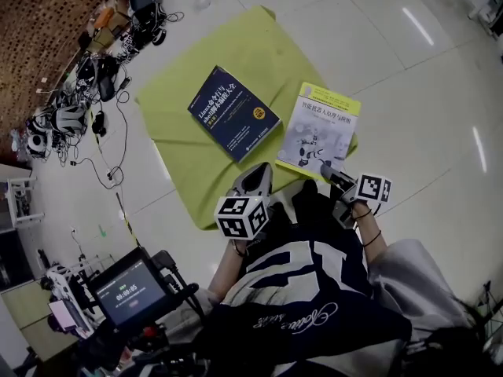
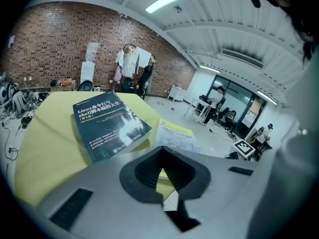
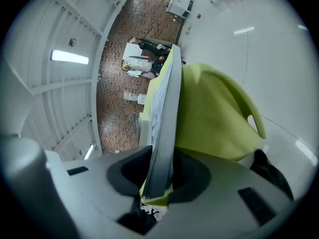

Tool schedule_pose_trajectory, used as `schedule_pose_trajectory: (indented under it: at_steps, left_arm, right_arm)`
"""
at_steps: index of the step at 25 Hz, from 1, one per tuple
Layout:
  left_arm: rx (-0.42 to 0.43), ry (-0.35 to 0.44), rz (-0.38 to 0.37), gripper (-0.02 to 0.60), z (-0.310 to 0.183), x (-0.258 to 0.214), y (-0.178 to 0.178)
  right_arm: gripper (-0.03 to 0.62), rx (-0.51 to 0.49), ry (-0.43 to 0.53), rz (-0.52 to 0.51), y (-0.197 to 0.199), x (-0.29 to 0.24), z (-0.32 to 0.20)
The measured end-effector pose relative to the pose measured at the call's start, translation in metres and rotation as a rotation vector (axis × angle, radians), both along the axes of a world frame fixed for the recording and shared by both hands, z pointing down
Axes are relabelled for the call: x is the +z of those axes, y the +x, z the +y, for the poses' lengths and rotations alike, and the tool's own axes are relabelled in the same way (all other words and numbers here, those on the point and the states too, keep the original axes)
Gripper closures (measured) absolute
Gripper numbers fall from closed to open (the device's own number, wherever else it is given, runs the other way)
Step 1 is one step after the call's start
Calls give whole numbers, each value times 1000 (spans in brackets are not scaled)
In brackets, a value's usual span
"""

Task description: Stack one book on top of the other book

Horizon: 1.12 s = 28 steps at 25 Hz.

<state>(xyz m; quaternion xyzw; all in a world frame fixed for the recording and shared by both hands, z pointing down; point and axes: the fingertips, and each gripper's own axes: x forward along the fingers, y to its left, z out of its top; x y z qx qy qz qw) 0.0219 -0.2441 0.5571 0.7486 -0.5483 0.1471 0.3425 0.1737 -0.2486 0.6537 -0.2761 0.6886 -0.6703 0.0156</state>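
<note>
The thin yellow-and-white paperback book [image 1: 318, 128] is being clamped by its near edge between the narrowed jaws of the right gripper [image 1: 328, 168], and in the right gripper view it is being seen edge-on, running straight ahead from the claw. The left gripper [image 1: 253, 181] is being held just left of it with its jaw tips together on nothing.

The thick dark blue paperback book [image 1: 233, 113] is lying flat ahead of the left claw and slightly to its left, apart from the gripped book. Nothing is standing between the two books.

Both books are being carried by a yellow-green cloth [image 1: 228, 53] spread over a glossy white tiled floor [image 1: 377, 53]. A tangle of black cables and gear [image 1: 75, 104] is lying far left of the claws, and a brick wall [image 2: 55, 44] is closing the room beyond.
</note>
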Motion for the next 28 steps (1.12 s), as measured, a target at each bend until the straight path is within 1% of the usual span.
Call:
schedule_pose_trajectory:
  at_steps: [2, 6, 10, 13, 18, 23, 25, 28]
  left_arm:
    - [-6, -2, -5, 578, 1, 2, 0]
    - [-33, 1, -9, 578, 1, 3, -8]
    - [-64, -4, -9, 578, 8, 4, -16]
    - [-100, -5, 1, 578, 17, 6, -30]
    - [-140, 15, 5, 578, 15, 3, -65]
    - [-164, 52, 13, 578, 7, -6, -101]
    - [-169, 62, 16, 578, 2, -12, -120]
    - [-178, 70, 26, 578, -2, -18, -151]
  right_arm:
    - [513, 15, 1, -20, 0, -14, -1]
    - [520, 4, 95, -21, 2, -48, -8]
    - [519, 22, 206, -71, 10, -91, -21]
    - [517, 40, 262, -143, 5, -125, -29]
    - [511, 74, 325, -215, -20, -173, -41]
    - [508, 88, 375, -258, -53, -209, -44]
    - [508, 77, 408, -278, -74, -229, -50]
    - [508, 42, 465, -291, -116, -255, -62]
